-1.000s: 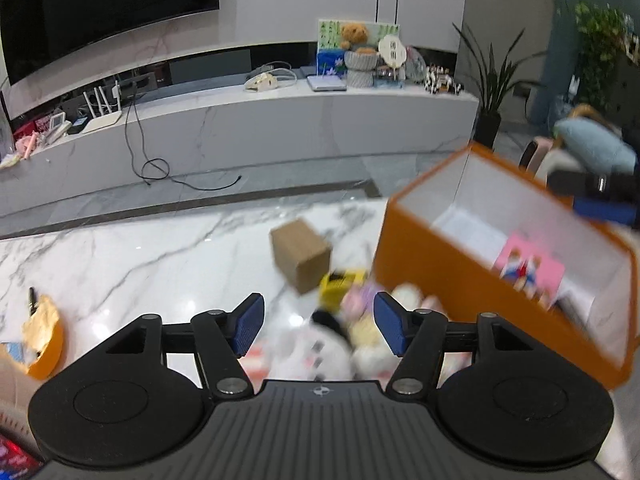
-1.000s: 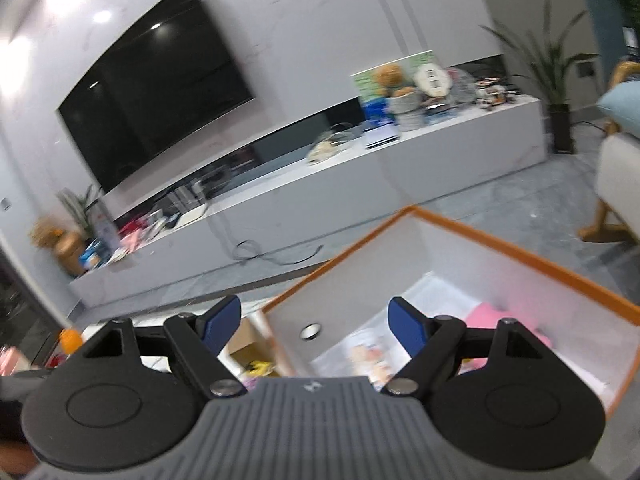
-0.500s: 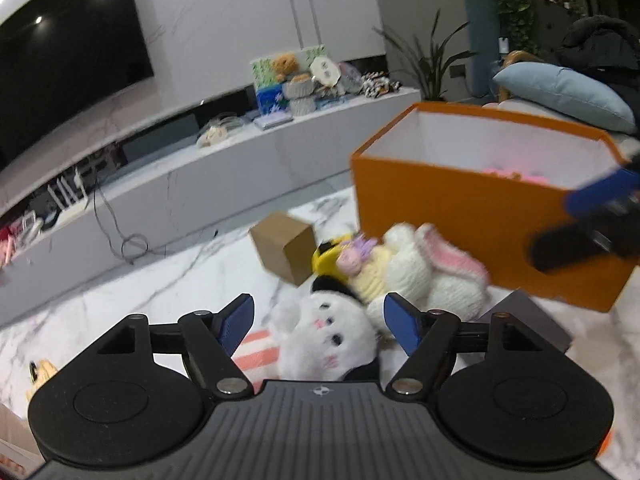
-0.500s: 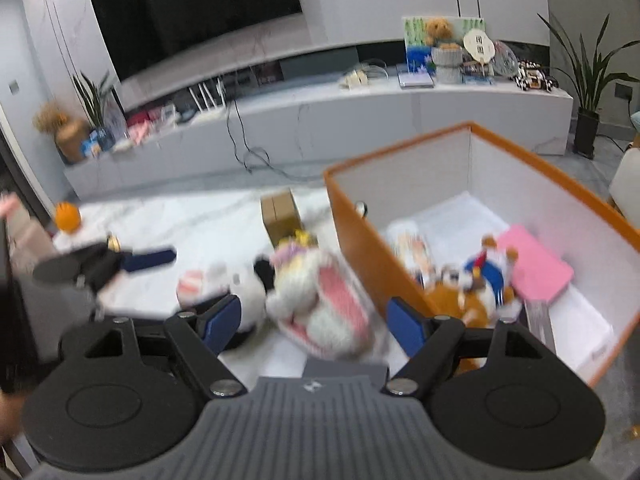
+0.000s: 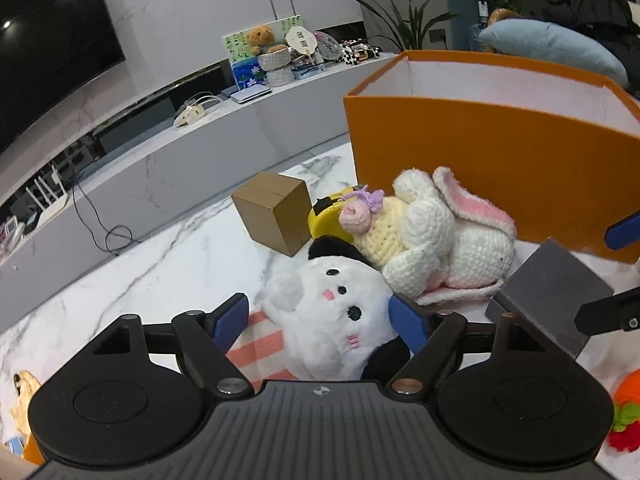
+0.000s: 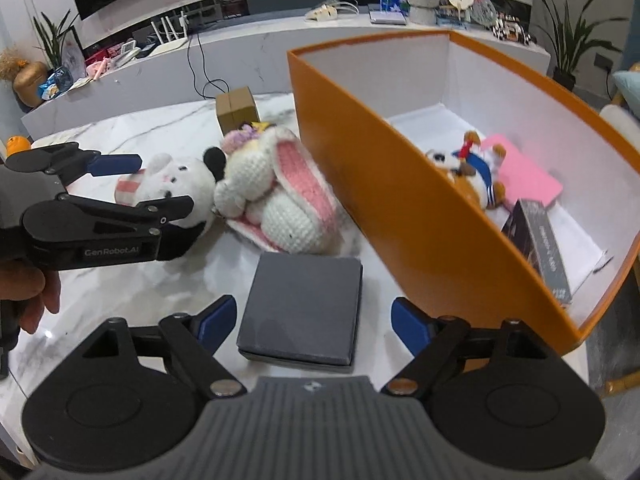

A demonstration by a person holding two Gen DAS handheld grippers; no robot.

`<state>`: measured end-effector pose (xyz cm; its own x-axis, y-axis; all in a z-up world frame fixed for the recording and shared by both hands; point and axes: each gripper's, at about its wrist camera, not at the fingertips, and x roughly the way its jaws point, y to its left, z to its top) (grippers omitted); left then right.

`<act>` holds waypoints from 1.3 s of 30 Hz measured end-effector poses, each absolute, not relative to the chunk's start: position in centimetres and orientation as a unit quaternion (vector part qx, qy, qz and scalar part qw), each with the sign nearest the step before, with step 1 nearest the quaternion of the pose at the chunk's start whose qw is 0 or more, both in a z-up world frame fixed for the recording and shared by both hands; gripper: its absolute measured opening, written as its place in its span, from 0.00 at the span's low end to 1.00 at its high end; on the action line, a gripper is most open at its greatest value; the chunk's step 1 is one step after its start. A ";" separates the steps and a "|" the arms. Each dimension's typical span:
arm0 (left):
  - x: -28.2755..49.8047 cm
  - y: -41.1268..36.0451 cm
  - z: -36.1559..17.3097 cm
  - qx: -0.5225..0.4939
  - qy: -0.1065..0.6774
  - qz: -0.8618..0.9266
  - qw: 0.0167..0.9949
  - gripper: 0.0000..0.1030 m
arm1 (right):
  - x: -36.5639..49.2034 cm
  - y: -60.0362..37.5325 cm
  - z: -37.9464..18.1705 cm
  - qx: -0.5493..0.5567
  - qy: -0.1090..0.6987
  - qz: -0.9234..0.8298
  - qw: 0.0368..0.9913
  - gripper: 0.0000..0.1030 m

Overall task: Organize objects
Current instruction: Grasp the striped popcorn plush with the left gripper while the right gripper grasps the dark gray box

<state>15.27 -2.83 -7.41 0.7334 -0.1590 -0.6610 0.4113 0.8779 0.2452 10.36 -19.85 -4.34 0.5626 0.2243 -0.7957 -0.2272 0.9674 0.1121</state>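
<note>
Both tools have dropped toward the worktop (image 6: 132, 292), their jaws just widening. Left tool (image 5: 318, 322), angled down, straddles the white plush (image 5: 334, 312) without squeezing it; "GenRobot.AI" reads on its side. Right tool (image 6: 310, 322) stands wide, empty, over the dark flat box (image 6: 302, 312) beside the orange box (image 6: 400, 216).

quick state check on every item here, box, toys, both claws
orange box: open, no lid, toy and pink card inside
white plush: lying on table, between left claw's fingers, not gripped
crochet bunny: lying beside the box
grey box: closed, flat on table
cardboard box: closed
left claw: open, jaws just widened
right claw: open, jaws just widened, around the grey box
</note>
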 end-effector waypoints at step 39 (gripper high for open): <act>11.1 -1.4 -7.3 0.096 0.486 -0.112 0.861 0.70 | 11.7 -16.5 -7.1 -0.059 0.474 0.186 0.859 0.77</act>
<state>11.08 -1.37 -7.28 0.5021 -0.0987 -0.8591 0.2859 0.9566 0.0572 11.67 -16.53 -7.08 0.4823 0.2632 -0.8355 -0.3753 0.9239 0.0744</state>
